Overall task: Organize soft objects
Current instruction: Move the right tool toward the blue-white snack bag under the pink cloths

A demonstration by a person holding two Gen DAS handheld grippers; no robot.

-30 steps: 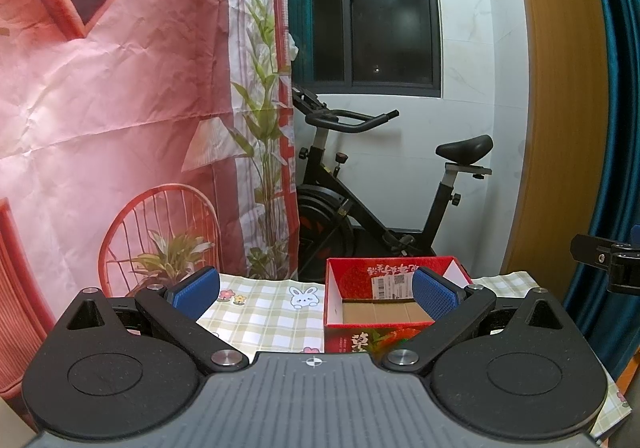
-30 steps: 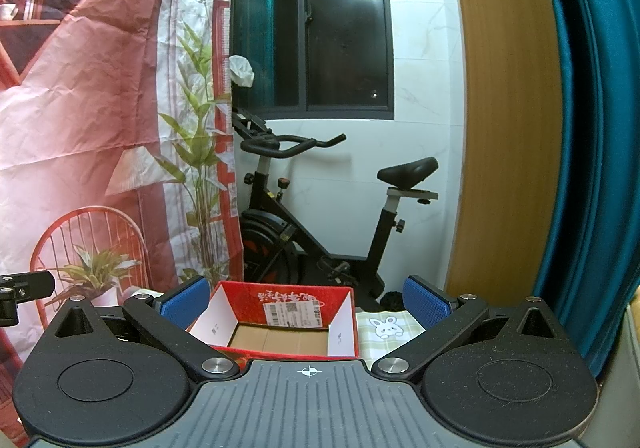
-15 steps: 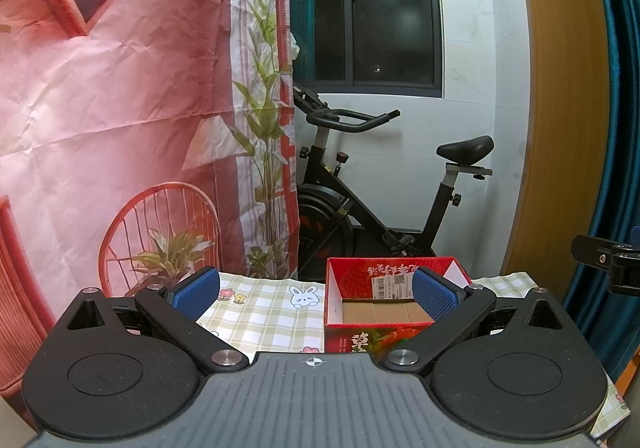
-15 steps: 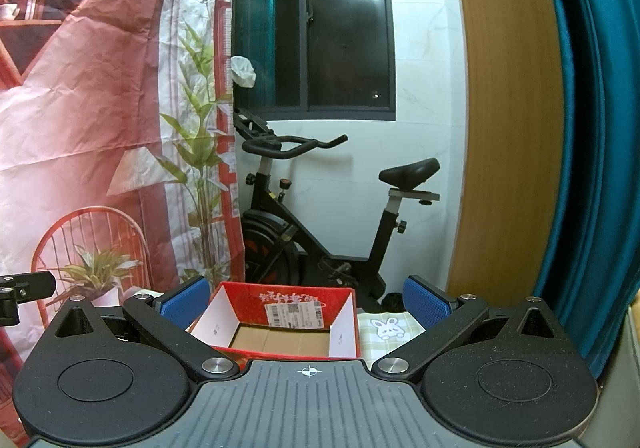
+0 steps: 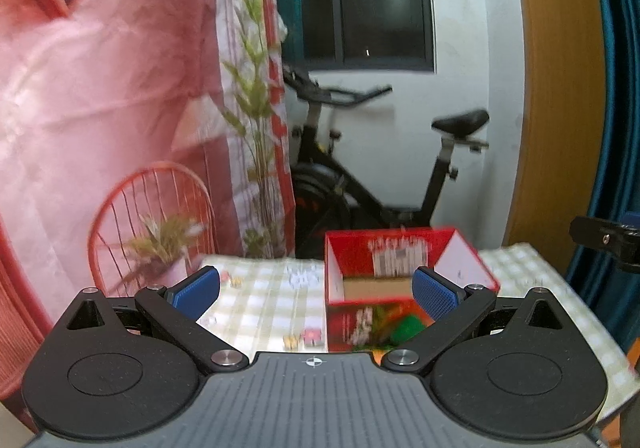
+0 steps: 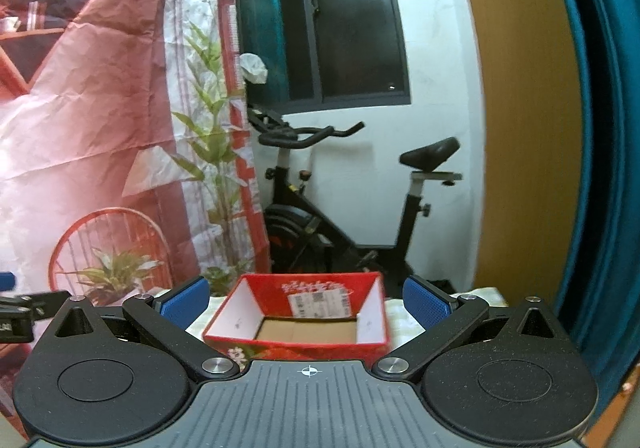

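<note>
With both tools held level above the tabletop (image 5: pixel 256 300), the left gripper (image 5: pixel 316 288) and the right gripper (image 6: pixel 306 300) each stand spread wide and hold nothing. Blue ribbed pads (image 5: pixel 434 294) face each other across the gap. Just beyond lies a checked cloth printed with small animals, then an open red box (image 6: pixel 298 322), stiff card, white inside with a brown floor and a shipping label on its far wall; it appears empty. No soft object can be made out; a green patch on the box front is too blurred to name. Judged step: locating an item, so tilting the cameras downward should come before any closing. Farthest stand an exercise bike (image 6: pixel 348 207) and a creased printed backdrop.
</note>
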